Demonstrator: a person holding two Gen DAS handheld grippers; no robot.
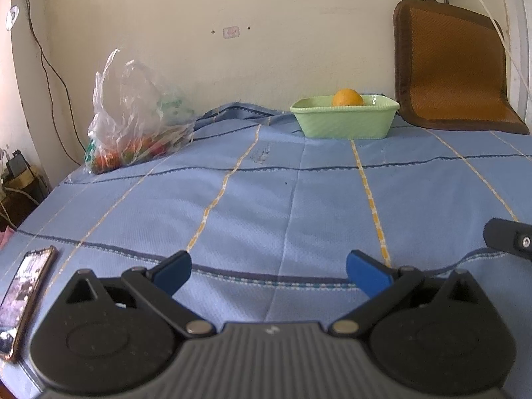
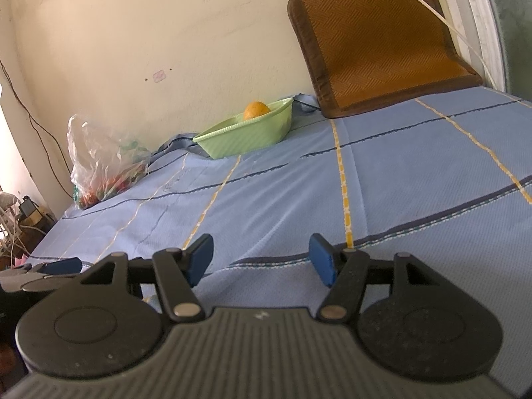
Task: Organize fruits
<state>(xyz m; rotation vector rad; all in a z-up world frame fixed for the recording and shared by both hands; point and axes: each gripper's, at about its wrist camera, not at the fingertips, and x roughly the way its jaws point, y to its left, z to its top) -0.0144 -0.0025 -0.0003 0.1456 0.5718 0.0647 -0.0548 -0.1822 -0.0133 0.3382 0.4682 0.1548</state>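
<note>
Far left on the bed (image 1: pixel 266 199), the bag (image 1: pixel 133 126) of fruit sits well apart from the tub (image 1: pixel 344 119), one orange (image 1: pixel 347 97) inside. Left tongs (image 1: pixel 267 277) and right tongs (image 2: pixel 261 259) both gape wide, empty. Best approach, I reckon: go low at the bag's mouth, grip one fruit gently.

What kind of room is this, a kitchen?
More likely a bedroom at home: the surface looks like a bed under a blue striped sheet, a woven mat cushion leans on the wall, and a phone lies at the edge.
</note>
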